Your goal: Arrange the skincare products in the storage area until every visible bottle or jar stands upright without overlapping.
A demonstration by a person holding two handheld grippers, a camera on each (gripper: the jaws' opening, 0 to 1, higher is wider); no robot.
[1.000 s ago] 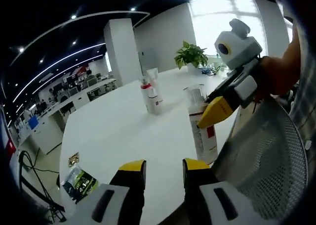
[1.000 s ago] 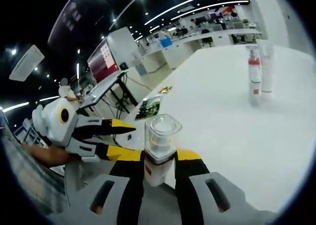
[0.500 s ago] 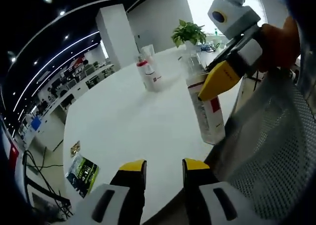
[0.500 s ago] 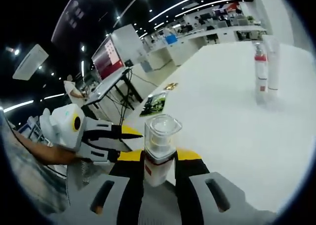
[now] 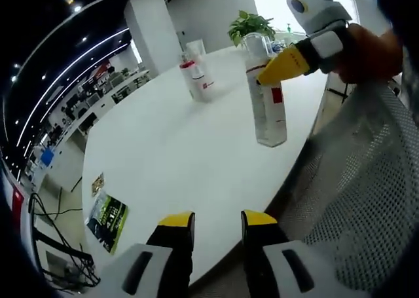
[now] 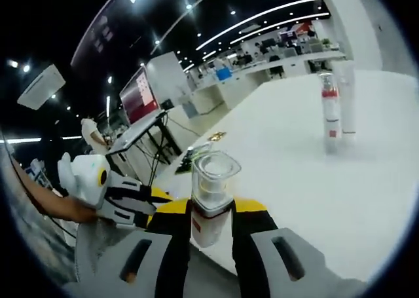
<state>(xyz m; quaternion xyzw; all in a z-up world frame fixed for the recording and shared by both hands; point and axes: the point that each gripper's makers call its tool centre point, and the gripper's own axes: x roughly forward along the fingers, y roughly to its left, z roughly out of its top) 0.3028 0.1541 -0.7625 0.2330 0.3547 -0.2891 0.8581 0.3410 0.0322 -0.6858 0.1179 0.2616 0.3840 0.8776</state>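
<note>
A clear bottle (image 5: 269, 108) with a red label and a clear cap stands upright at the near edge of the white table (image 5: 163, 154); whether it touches the top is unclear. My right gripper (image 5: 272, 72) is shut on its upper part. In the right gripper view, the same bottle (image 6: 211, 200) sits clamped between the yellow jaws of the right gripper (image 6: 211, 209). My left gripper (image 5: 217, 219) is open and holds nothing, low in front of the table edge. The left gripper (image 6: 160, 194) appears at the lower left. A red-capped bottle (image 5: 194, 82) and a white tube (image 5: 196, 49) stand upright together farther back.
A green leaflet (image 5: 108, 213) and a small card (image 5: 98, 182) lie near the table's left edge. A grey mesh chair back (image 5: 366, 200) is close on the right. A potted plant (image 5: 252, 26) stands at the far end. Bare tabletop lies between the held bottle and the far pair.
My right gripper has carried the clear bottle farther in over the table, away from the chair. The left gripper has drawn back and looks down on the table more.
</note>
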